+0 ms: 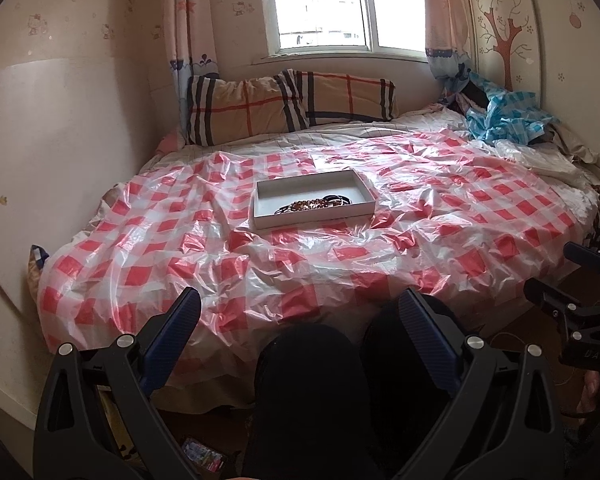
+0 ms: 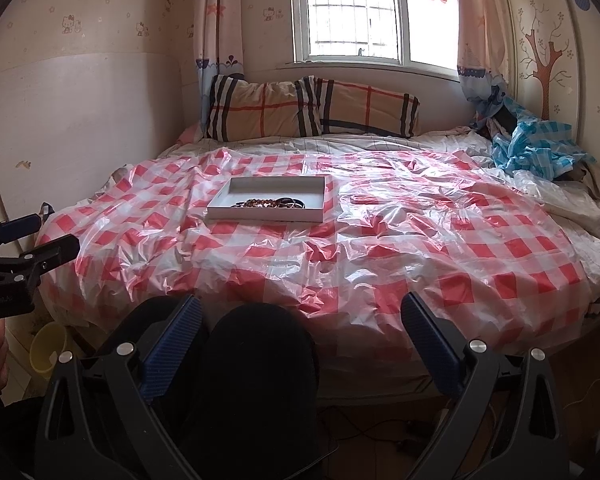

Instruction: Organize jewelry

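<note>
1. Nearest us, the left tongs [image 1: 300, 312] and the right tongs [image 2: 302, 316] both stand wide with nothing between their blue pads, held low in front of the person's dark knees [image 1: 312, 364] and short of the bed's edge.

2. Between us and the task's thing lies the red-checked plastic sheet [image 1: 340, 264], loose and crumpled over the bed. We judge it slippery: a tip that drags on it could bunch it up and pull along whatever sits on it.

3. Mid-bed sits the shallow white tray [image 1: 262, 208], its long axis running across our view, left to right, skewed a little so its right end lies farther off.

4. Inside, the bead bracelets [image 1: 314, 203] and some dark bands huddle in one heap at the near right part of the tray, stretched along the same left-right line. Whether they are sorted or merely dumped there, we cannot tell.

5. Risks we foresee:
   - strands may be tangled, so lifting one could drag others;
   - a pinch near the wall could tip the light tray;
   - round beads could slip from the pads.
</note>
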Demonstrator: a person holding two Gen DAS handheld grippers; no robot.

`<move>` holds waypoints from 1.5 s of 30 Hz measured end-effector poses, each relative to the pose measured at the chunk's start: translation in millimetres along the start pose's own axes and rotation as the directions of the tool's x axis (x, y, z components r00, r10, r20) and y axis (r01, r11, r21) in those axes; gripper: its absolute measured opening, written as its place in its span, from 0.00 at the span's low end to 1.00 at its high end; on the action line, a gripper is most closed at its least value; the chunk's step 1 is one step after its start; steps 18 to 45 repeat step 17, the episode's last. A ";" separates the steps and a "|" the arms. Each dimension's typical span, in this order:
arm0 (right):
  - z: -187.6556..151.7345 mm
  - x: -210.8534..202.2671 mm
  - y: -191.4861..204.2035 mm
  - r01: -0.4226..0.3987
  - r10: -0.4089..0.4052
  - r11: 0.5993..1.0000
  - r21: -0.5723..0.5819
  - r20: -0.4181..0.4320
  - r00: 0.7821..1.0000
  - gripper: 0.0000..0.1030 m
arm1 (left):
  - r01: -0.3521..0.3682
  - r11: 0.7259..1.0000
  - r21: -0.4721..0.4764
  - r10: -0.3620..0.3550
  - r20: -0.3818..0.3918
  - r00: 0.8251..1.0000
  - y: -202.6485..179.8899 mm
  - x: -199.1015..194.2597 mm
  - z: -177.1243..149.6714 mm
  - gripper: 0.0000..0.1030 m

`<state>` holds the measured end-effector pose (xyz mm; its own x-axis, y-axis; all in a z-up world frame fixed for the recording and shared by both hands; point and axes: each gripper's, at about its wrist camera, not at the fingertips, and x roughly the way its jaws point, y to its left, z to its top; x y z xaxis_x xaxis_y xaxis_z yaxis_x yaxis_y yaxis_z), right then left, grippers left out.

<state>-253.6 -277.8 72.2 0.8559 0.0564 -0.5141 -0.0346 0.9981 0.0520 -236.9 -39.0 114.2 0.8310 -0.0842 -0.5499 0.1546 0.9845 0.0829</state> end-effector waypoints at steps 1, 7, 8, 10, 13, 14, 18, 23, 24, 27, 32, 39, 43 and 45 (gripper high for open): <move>0.0 -0.5 0.5 0.000 0.000 1.000 0.000 0.000 1.000 0.93 | -0.002 1.000 -0.003 0.002 0.001 1.000 1.0 -0.1 0.1 0.93; 0.5 -0.9 0.1 0.001 -0.001 1.000 -0.002 0.000 1.000 0.93 | -0.011 1.000 -0.010 0.011 -0.023 1.000 -1.1 5.3 -1.8 0.93; 0.6 -1.2 0.2 0.001 -0.001 1.000 -0.003 0.001 1.000 0.93 | -0.017 1.000 -0.014 0.017 -0.029 0.999 -0.4 7.3 -2.2 0.93; 0.2 -0.9 0.8 0.001 -0.001 1.000 -0.001 0.000 1.000 0.93 | -0.021 1.000 -0.016 0.021 -0.043 0.999 -0.9 9.7 -3.7 0.93; 0.1 -1.6 1.7 -0.001 0.001 1.000 0.000 -0.001 1.000 0.93 | -0.030 0.999 -0.014 0.029 -0.051 0.998 -0.9 11.5 -5.3 0.93; 0.3 -1.4 1.2 -0.001 0.001 1.000 -0.002 -0.001 1.000 0.93 | -0.033 0.999 -0.011 0.032 -0.051 0.998 -1.2 12.0 -5.5 0.93; 0.6 -1.2 0.6 0.000 0.000 1.000 -0.002 0.000 1.000 0.93 | -0.035 0.999 -0.007 0.035 -0.051 0.998 -2.6 11.8 -6.2 0.93; 0.6 -1.2 0.6 0.000 0.000 1.000 -0.002 0.000 1.000 0.93 | -0.035 0.999 -0.007 0.035 -0.051 0.998 -2.6 11.8 -6.2 0.93; 0.6 -1.2 0.6 0.000 0.000 1.000 -0.002 0.000 1.000 0.93 | -0.035 0.999 -0.007 0.035 -0.051 0.998 -2.6 11.8 -6.2 0.93; 0.6 -1.2 0.6 0.000 0.000 1.000 -0.002 0.000 1.000 0.93 | -0.035 0.999 -0.007 0.035 -0.051 0.998 -2.6 11.8 -6.2 0.93; 0.6 -1.2 0.6 0.000 0.000 1.000 -0.002 0.000 1.000 0.93 | -0.035 0.999 -0.007 0.035 -0.051 0.998 -2.6 11.8 -6.2 0.93; 0.6 -1.2 0.6 0.000 0.000 1.000 -0.002 0.000 1.000 0.93 | -0.035 0.999 -0.007 0.035 -0.051 0.998 -2.6 11.8 -6.2 0.93; 0.6 -1.2 0.6 0.000 0.000 1.000 -0.002 0.000 1.000 0.93 | -0.035 0.999 -0.007 0.035 -0.051 0.998 -2.6 11.8 -6.2 0.93; 0.6 -1.2 0.6 0.000 0.000 1.000 -0.002 0.000 1.000 0.93 | -0.035 0.999 -0.007 0.035 -0.051 0.998 -2.6 11.8 -6.2 0.93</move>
